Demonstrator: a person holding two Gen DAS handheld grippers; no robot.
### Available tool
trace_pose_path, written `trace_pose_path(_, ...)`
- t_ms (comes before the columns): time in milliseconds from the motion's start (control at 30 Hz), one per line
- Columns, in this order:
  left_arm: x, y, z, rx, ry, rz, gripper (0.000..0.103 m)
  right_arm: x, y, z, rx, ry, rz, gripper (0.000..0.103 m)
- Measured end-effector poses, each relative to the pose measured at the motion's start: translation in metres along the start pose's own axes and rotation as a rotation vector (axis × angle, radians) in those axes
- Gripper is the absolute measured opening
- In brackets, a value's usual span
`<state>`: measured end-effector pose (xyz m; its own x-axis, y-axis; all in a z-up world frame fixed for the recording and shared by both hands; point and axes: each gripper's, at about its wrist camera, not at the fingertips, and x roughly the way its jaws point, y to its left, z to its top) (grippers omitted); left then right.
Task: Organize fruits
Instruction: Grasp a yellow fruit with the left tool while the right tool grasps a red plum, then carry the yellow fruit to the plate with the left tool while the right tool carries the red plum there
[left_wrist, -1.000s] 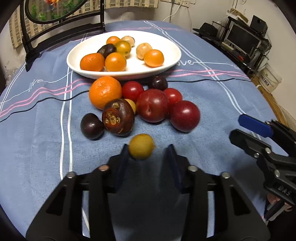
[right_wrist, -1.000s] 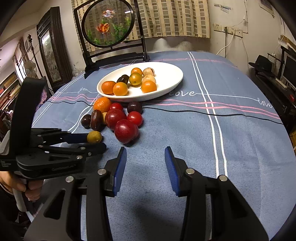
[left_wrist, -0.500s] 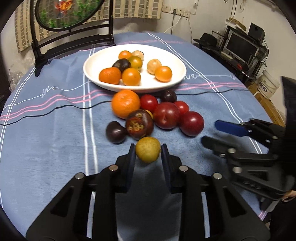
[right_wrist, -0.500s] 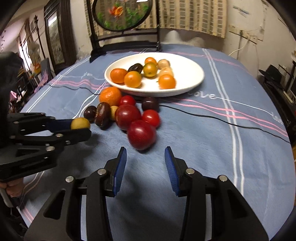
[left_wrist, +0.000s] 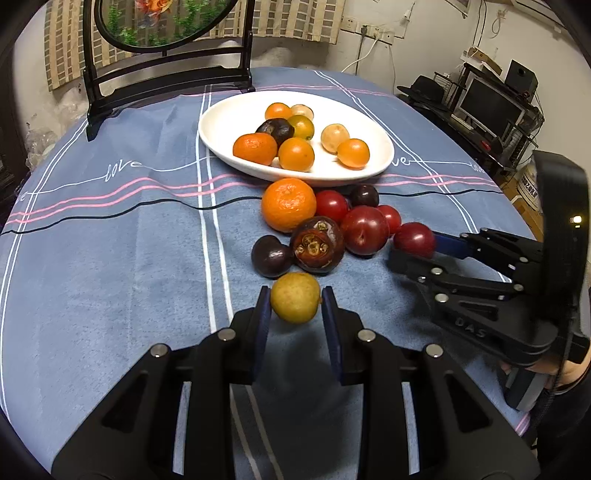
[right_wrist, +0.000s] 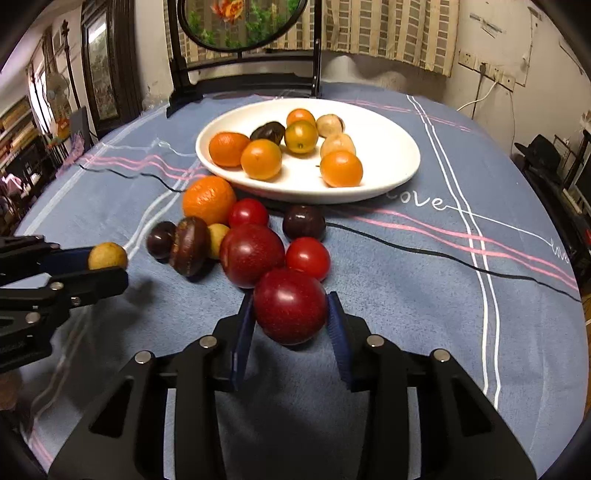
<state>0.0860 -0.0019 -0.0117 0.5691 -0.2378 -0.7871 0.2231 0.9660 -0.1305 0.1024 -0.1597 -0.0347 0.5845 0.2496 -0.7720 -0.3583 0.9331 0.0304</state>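
My left gripper (left_wrist: 295, 307) is shut on a small yellow fruit (left_wrist: 294, 300), held a little above the blue tablecloth just in front of the loose pile. That pile holds a mandarin (left_wrist: 289, 204), a mangosteen (left_wrist: 317, 244), dark plums and red fruits. My right gripper (right_wrist: 290, 317) has its jaws closing on the nearest red plum (right_wrist: 290, 306), which rests on the cloth with both blue pads against its sides. Behind the pile, a white plate (left_wrist: 221, 125) holds several orange, yellow and dark fruits. In the right wrist view, the left gripper (right_wrist: 105, 266) with the yellow fruit (right_wrist: 107, 255) shows at the left.
A black stand with a round picture (left_wrist: 166, 74) sits at the table's far edge. Shelves with a monitor (left_wrist: 491, 107) lie beyond the right edge. A hand (left_wrist: 569, 373) holds the right gripper. Bare blue cloth (left_wrist: 110, 277) lies left of the pile.
The left jaws shut on the yellow fruit and raised it off the cloth. The right gripper slid left to the red plum, and its jaws narrowed around it.
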Motion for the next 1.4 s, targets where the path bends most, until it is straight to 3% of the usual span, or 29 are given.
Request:
trace_pose_path(300,-0.020,-0.009,0.014,0.038,-0.046,0.013,0.028,-0.049,-0.009,0.004,0.012,-0.111,0.001,0.039)
trace_pose_path(600,-0.026,-0.015,0.066,0.093,-0.114,0.020,0.028,-0.064,-0.023,0.039,0.002,-0.198,-0.011,0.039)
trace_pose_path(933,0.020,0.008,0.126,0.057,-0.096,0.060,0.028,-0.013,-0.026,0.085,-0.019,-0.170,0.029,0.039)
trace_pose_path(1400,0.080,0.037,0.153,-0.021,-0.057,0.054,0.031,0.049,-0.013,0.109,-0.054,-0.105,0.021,0.041)
